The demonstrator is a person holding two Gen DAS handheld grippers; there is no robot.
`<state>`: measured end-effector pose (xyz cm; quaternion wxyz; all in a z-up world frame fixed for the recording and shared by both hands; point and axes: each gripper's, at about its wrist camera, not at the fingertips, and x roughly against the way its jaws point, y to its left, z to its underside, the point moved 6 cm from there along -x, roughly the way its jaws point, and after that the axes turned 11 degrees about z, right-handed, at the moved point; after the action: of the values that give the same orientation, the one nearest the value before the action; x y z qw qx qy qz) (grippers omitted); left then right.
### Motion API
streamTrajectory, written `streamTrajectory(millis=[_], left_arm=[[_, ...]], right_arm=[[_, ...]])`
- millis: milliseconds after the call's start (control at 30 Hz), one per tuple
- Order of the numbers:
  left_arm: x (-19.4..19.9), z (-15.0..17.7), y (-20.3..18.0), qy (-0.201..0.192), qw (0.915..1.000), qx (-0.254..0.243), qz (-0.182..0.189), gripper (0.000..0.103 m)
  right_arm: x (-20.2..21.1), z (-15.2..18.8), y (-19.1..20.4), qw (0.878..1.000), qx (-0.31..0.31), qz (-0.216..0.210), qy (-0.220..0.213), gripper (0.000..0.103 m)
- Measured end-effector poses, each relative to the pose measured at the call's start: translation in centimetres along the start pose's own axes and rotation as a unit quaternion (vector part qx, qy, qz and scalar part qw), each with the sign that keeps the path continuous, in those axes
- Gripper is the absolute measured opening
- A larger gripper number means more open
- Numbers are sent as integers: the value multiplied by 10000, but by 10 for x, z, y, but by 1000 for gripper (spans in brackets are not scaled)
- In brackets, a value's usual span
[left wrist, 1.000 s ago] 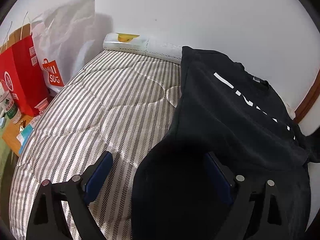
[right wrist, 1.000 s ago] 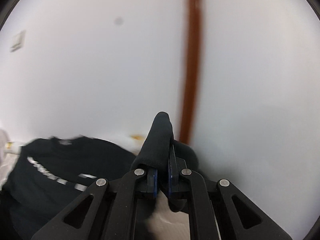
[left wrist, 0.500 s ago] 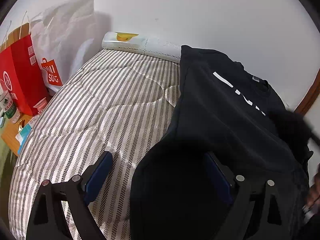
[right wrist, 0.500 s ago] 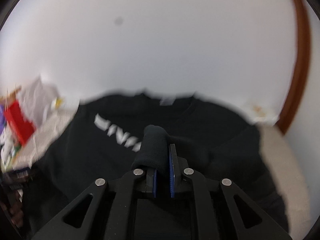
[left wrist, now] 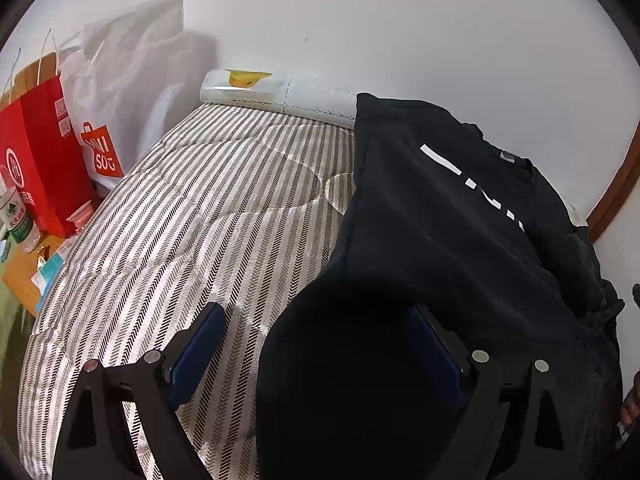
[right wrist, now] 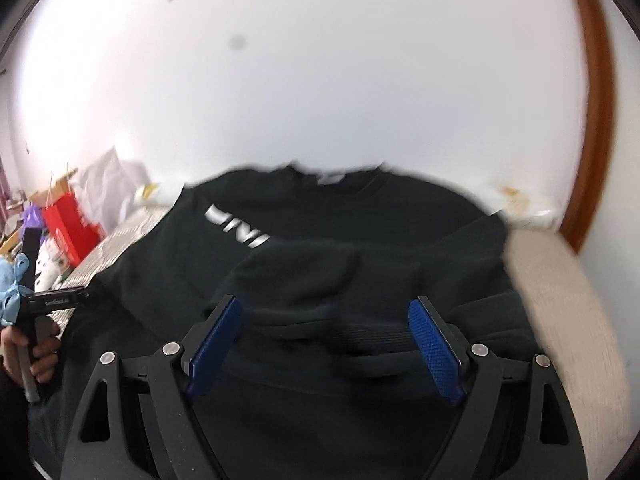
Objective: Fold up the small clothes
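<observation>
The right gripper (right wrist: 326, 344) has just been opening; its blue pads (right wrist: 434, 354) now stand wide apart, with the folded-in sleeve (right wrist: 320, 280) of the black sweatshirt (right wrist: 360, 220) lying loose between them, touched by neither pad. From there the sweatshirt spreads toward twelve o'clock, its neck against the white wall (right wrist: 320, 80), with blurred white letters at eleven o'clock that may read "UNI". At nine o'clock a hand (right wrist: 28, 356) holds the other tool's handle.

The left gripper (left wrist: 316, 356) is also spread wide; a dark fold of the same sweatshirt hangs between its pads, hiding most of the right one, and no pinch shows. Beyond, toward ten o'clock, lies the striped mattress (left wrist: 180, 220). At nine o'clock a white shopping bag (left wrist: 120, 80) shows a red square with partial letters "NI" over "SO", beside a red paper bag (left wrist: 40, 152) with a round white emblem and a green-labelled bottle (left wrist: 16, 216), its writing too small to read.
</observation>
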<state>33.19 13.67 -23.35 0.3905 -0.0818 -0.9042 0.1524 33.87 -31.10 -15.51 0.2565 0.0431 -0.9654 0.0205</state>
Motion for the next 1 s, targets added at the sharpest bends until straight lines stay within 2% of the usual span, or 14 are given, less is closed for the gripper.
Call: streamTrajectory(millis=[67,167,233,300,367,433,567,667,733,867,1000], left_arm=[[5,-1,0,-115,9999,2,-21,90],[19,-7,-11,-336,9993,-14,-133,90],[25,-12,-30,-359,9993,-55,53,90],[27,-17,-63,-297,9990,-293,148,90],[27,-20,-111,-288,9964,-771,176,90],[24,-19,-150,-259,9931,-1108,287,90],[4,-11,-242,-116,9811,-1795,710,90],[-22,0,-296,48,9726,-2131,926,90],[-43,7,-327,210,9690,-2226,1047,90],[-77,20,-360,457,9649,-2364,1047,90],[-110,37,-367,833,9615,-2466,882,90]], right_arm=[[2,-1,-30,9995,-141,277,-73,85],[-7,2,-70,9976,-473,484,114,83],[-13,4,-92,9962,-485,685,216,73],[-16,6,-109,9943,-483,917,257,64],[-20,11,-124,9916,-554,1111,370,57],[-25,18,-135,9902,-641,1140,490,47],[-43,37,-144,9884,-601,1118,831,45],[-61,56,-154,9789,-592,1353,1414,43],[-67,62,-158,9767,-663,1240,1619,43],[-57,59,-171,9782,-782,1272,1441,43],[-57,62,-187,9755,-1111,1196,1477,43]])
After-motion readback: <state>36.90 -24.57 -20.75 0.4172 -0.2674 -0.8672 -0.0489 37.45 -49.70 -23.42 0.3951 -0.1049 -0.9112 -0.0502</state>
